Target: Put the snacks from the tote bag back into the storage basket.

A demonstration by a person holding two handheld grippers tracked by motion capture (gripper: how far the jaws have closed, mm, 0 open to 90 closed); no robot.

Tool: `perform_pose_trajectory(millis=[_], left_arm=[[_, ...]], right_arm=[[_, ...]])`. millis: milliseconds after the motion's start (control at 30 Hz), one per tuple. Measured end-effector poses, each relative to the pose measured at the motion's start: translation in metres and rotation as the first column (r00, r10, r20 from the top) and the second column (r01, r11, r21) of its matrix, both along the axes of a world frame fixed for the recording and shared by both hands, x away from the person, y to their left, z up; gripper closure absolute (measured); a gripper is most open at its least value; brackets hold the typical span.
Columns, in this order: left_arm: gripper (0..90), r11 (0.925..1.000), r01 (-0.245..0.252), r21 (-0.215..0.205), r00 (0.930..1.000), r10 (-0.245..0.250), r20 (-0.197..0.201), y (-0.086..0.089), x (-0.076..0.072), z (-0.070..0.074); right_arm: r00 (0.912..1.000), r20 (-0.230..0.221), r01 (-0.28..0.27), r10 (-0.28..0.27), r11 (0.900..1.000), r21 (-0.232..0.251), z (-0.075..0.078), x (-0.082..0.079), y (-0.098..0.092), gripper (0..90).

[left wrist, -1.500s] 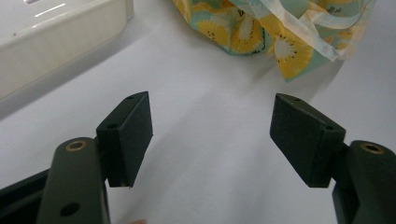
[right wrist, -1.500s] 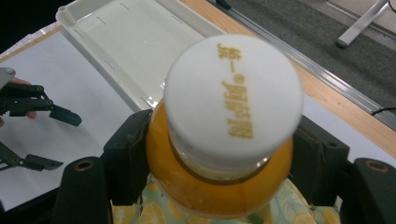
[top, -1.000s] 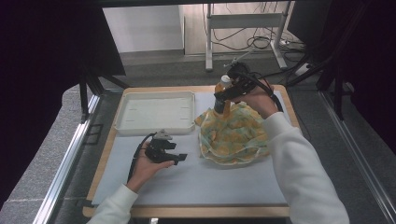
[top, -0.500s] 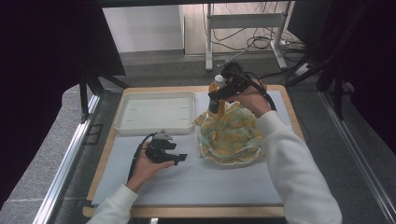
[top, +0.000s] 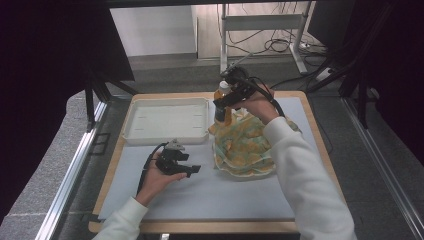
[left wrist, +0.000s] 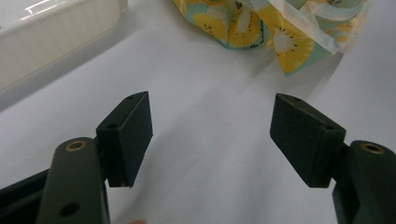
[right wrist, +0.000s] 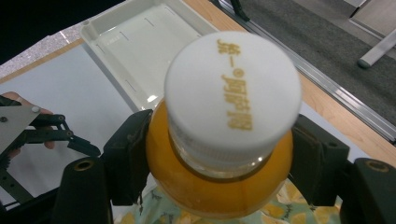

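Since the earlier frame my right hand has carried the bottle leftward, from over the far edge of the cloth bag toward the tray's near corner; my left hand hasn't shifted.

The clear plastic bottle of orange juice w/ a white screw cap [right wrist: 232,88] sits upright between my right gripper [top: 220,107] jaws, pads pressed on the bottle's shoulder either side, just below the cap. In the high view the bottle [top: 221,95] is at the far-left edge of the bag, its lower part hidden behind the gripper. Whether its base rests on anything, I can't tell.

Right under it lies the crumpled cloth bag, teal w/ yellow citrus-slice print [top: 245,142], on the right half of the tabletop. Just left of the bottle is the shallow white rectangular plastic tray [top: 165,120], nothing in it, sitting at the far-left part of the pale blue-grey mat [top: 225,195] that covers the wooden tabletop [top: 310,107].

My left gripper [top: 192,170] is low over the mat, near the tray's near edge and well left of the bag, pointing toward the bag. Its jaws stand wide apart w/ nothing between them, only bare mat, per the left gripper view [left wrist: 210,135].
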State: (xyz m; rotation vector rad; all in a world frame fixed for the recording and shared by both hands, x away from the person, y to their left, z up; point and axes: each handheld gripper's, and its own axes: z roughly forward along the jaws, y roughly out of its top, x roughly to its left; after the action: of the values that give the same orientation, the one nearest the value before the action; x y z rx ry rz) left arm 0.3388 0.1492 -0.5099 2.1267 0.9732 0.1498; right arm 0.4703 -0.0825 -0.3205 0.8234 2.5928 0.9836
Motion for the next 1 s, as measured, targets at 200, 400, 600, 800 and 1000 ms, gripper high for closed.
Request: perform_pose_trajectory(millis=[200, 400, 600, 800, 1000], left_arm=[[29.8, 1.0, 0.002, -0.001, 1.0, -0.002, -0.001, 0.0, 0.0, 0.0], [29.8, 1.0, 0.007, 0.002, 1.0, -0.007, 0.0, -0.001, 0.0, 0.0], [29.8, 1.0, 0.001, -0.006, 1.0, -0.001, -0.002, -0.001, 0.0, 0.0], [29.7, 1.0, 0.008, 0.002, 1.0, -0.008, -0.003, -0.001, 0.0, -0.001], [29.8, 0.9999, 0.013, 0.004, 0.9999, -0.013, 0.0, -0.002, 0.0, -0.001]], right_arm=[[0.9999, -0.004, -0.015, 0.015, 1.0, -0.003, -0.003, 0.001, 0.01, 30.4], [0.9996, -0.01, -0.026, 0.026, 1.0, -0.008, -0.005, 0.002, 0.019, 30.4], [0.9994, -0.013, -0.034, 0.033, 0.999, -0.008, -0.009, 0.003, 0.026, 30.4], [0.9991, -0.019, -0.037, 0.037, 0.999, -0.003, -0.012, 0.006, 0.033, 30.4], [0.999, -0.021, -0.041, 0.041, 0.999, -0.012, -0.017, 0.01, 0.042, 30.4]])
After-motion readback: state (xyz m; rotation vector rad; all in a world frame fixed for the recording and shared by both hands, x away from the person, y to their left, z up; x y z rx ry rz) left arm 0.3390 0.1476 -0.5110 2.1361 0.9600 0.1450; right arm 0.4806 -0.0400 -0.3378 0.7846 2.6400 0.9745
